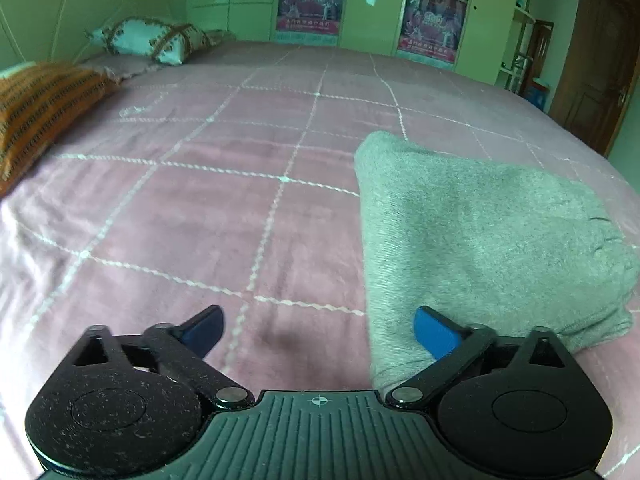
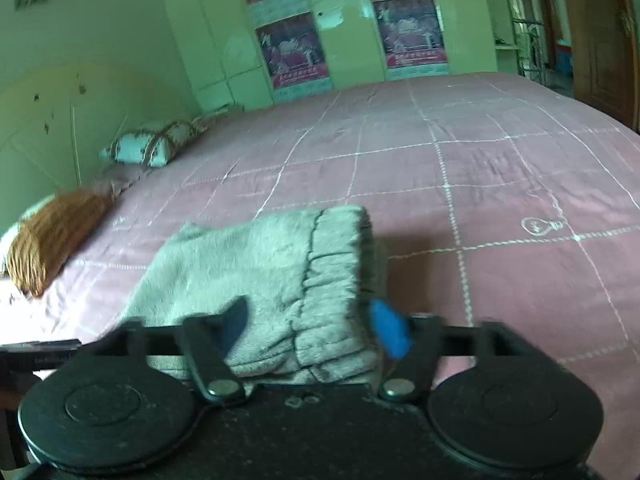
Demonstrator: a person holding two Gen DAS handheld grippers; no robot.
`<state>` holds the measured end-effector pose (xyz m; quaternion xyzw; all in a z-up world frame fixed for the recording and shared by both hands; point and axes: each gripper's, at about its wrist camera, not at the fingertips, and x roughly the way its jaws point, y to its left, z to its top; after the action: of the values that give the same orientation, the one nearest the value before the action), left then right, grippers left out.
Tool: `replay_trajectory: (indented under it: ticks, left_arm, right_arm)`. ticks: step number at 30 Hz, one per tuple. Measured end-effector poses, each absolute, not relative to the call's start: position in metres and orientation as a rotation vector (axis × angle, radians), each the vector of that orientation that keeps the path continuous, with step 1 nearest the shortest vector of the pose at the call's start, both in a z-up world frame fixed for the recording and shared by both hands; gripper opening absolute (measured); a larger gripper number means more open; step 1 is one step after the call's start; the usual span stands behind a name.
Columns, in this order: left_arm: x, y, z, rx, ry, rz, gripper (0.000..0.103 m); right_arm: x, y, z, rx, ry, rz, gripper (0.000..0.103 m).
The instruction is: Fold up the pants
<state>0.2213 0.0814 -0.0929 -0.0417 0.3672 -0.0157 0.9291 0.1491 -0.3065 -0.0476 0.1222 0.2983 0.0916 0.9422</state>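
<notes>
The grey fleece pants [image 1: 484,236] lie folded into a compact bundle on the pink quilted bed [image 1: 224,208]. In the left wrist view the bundle is to the right, and my left gripper [image 1: 318,330] is open and empty, with its right fingertip over the bundle's near left edge. In the right wrist view the pants [image 2: 280,280] lie straight ahead with the gathered waistband on the right. My right gripper [image 2: 310,322] is open above the bundle's near end and holds nothing.
An orange patterned pillow [image 1: 36,112] and a white patterned pillow [image 1: 156,40] lie at the bed's left side by the headboard. Green wardrobes with posters [image 1: 312,0] stand behind the bed. A brown door [image 1: 596,76] is at the right.
</notes>
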Motion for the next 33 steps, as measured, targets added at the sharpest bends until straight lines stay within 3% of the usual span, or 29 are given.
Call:
replay_trajectory:
  ticks: [4,9,11,15,20,27,28,29,30,33]
  left_arm:
    - [0.222,0.086,-0.087,-0.082,0.755,-0.042,0.103]
    - [0.225,0.086,-0.081,-0.062,0.721,-0.086,0.103]
    - [0.236,0.091,-0.083,-0.107,0.724,-0.127,0.103]
    - [0.262,0.097,-0.091,-0.195,0.757,-0.159,0.103]
    - [0.275,0.097,-0.100,-0.248,0.758,-0.163,0.103]
    - [0.281,0.087,-0.095,-0.189,0.706,-0.143,0.103]
    - [0.286,0.083,-0.092,-0.171,0.692,-0.135,0.103]
    - [0.292,0.080,-0.089,-0.162,0.686,-0.127,0.103]
    - [0.300,0.076,-0.087,-0.162,0.683,-0.116,0.103]
    - [0.325,0.067,-0.082,-0.166,0.695,-0.101,0.103]
  right_arm:
    - [0.154,-0.327,-0.059,0.407,0.656,0.227,0.074]
    - [0.159,-0.350,-0.070,0.563,0.658,0.241,0.079]
    - [0.165,-0.357,-0.076,0.610,0.666,0.245,0.087]
    - [0.182,-0.365,-0.087,0.662,0.672,0.219,0.086]
    - [0.195,-0.366,-0.096,0.694,0.700,0.239,0.076]
    - [0.184,-0.360,-0.076,0.650,0.552,0.248,0.072]
    - [0.187,-0.351,-0.068,0.595,0.546,0.252,0.065]
    - [0.192,-0.339,-0.061,0.527,0.545,0.247,0.048]
    - [0.198,-0.326,-0.054,0.462,0.547,0.250,0.040]
    - [0.222,-0.290,-0.043,0.320,0.567,0.272,0.039]
